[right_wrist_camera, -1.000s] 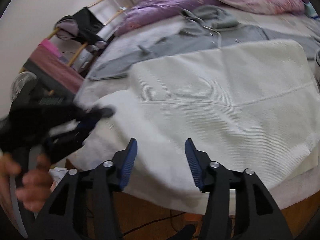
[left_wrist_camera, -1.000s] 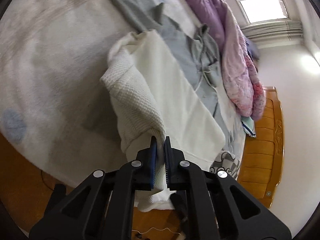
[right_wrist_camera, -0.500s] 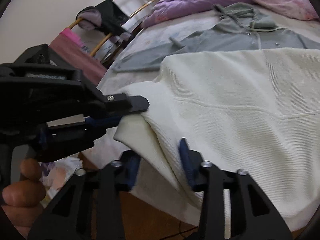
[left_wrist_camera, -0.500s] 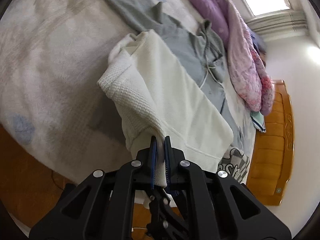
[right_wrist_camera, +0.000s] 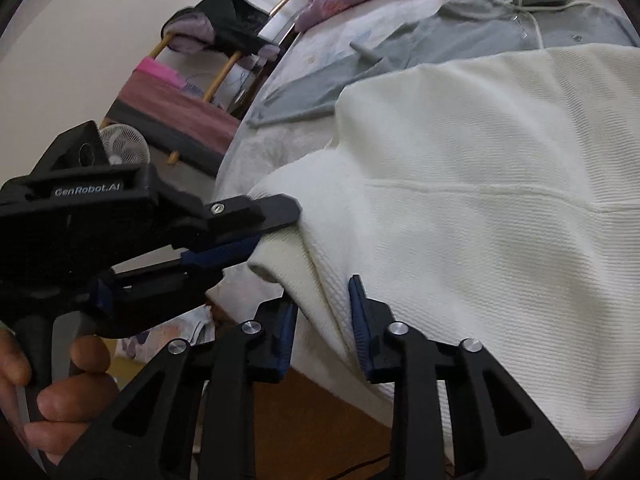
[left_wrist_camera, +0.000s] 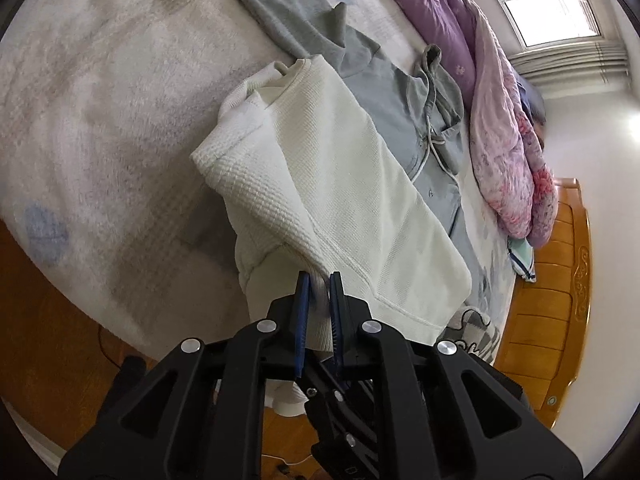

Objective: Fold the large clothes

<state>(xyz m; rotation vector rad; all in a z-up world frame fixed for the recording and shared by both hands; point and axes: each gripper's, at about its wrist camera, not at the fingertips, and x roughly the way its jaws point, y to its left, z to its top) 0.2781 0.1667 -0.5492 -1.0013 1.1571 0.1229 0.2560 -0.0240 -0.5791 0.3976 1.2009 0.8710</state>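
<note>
Partly folded, the cream waffle-knit sweater (left_wrist_camera: pixel 344 184) is pinched by the left claw (left_wrist_camera: pixel 318 300); right claw (right_wrist_camera: pixel 322 312) gapes around its edge

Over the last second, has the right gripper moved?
Yes. The right gripper has gone left along the bed edge to the white sweater sleeve beside the left gripper.

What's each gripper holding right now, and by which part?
Left gripper is shut on the cream sweater, pinching its sleeve cuff end. Right gripper holds nothing: its fingers are open, straddling a fold of the same sleeve.
</note>
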